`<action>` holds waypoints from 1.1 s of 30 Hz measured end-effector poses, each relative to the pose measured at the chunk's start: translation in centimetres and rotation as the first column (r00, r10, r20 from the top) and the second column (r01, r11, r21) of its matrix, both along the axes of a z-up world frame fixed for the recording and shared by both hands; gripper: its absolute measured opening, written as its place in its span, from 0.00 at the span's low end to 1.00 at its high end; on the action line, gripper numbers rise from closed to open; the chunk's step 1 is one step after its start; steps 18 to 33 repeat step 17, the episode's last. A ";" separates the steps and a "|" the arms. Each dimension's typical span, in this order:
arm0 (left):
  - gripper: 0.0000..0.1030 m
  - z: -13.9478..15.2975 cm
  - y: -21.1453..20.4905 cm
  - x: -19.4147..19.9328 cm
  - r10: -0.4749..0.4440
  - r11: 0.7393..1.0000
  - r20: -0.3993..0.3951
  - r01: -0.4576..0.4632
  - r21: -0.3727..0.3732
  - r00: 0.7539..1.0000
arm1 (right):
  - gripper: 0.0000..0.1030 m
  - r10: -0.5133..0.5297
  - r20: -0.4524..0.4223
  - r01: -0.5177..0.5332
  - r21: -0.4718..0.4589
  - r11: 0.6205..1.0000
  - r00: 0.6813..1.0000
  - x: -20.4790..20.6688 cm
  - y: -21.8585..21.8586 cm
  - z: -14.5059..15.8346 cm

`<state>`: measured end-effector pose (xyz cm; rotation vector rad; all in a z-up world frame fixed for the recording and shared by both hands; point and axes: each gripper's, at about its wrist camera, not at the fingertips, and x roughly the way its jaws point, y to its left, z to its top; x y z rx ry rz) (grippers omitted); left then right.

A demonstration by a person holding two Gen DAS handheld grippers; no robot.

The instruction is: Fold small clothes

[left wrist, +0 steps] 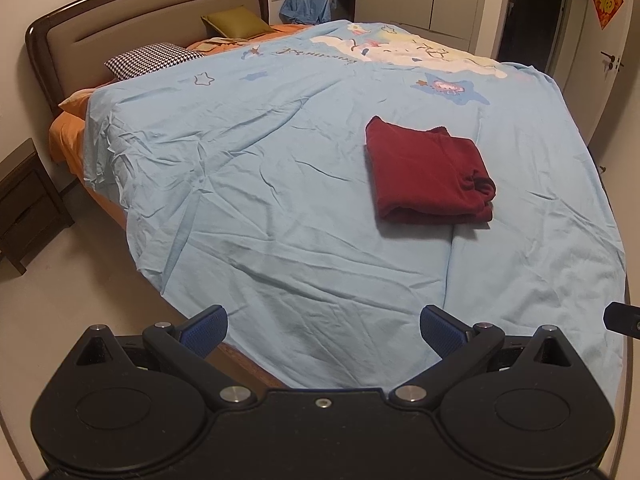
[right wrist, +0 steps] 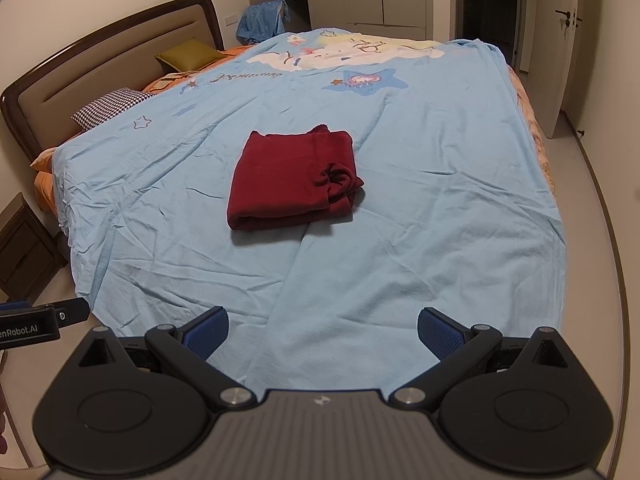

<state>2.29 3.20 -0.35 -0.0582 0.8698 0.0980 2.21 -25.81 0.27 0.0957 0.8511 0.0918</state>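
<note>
A dark red garment (left wrist: 426,174) lies folded into a thick rectangle on the light blue bed cover (left wrist: 260,184). It also shows in the right wrist view (right wrist: 290,182), with a bunched bit at its right side. My left gripper (left wrist: 323,330) is open and empty, held back above the near edge of the bed, well short of the garment. My right gripper (right wrist: 323,332) is open and empty too, also held back from the garment. The tip of the right gripper shows at the left view's right edge (left wrist: 622,318), and the left gripper shows at the right view's left edge (right wrist: 40,320).
The bed has a brown headboard (left wrist: 152,28), a checked pillow (left wrist: 152,60) and an olive cushion (left wrist: 236,22). A dark nightstand (left wrist: 28,204) stands left of the bed. Blue clothing (left wrist: 308,4) hangs at the back. A doorway (left wrist: 532,8) opens far right.
</note>
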 end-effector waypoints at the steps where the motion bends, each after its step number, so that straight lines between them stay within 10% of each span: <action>1: 0.99 -0.1 -0.2 0.1 -0.001 1.000 -0.004 0.001 0.001 1.000 | 1.00 -0.001 -0.004 0.001 0.001 1.000 1.000 0.1 -0.1 -0.1; 33: 0.99 -1.3 -1.6 3.0 0.002 1.000 -0.062 -0.003 -0.012 0.998 | 1.00 -0.012 -0.055 0.012 0.006 1.000 0.998 2.1 -1.5 -1.2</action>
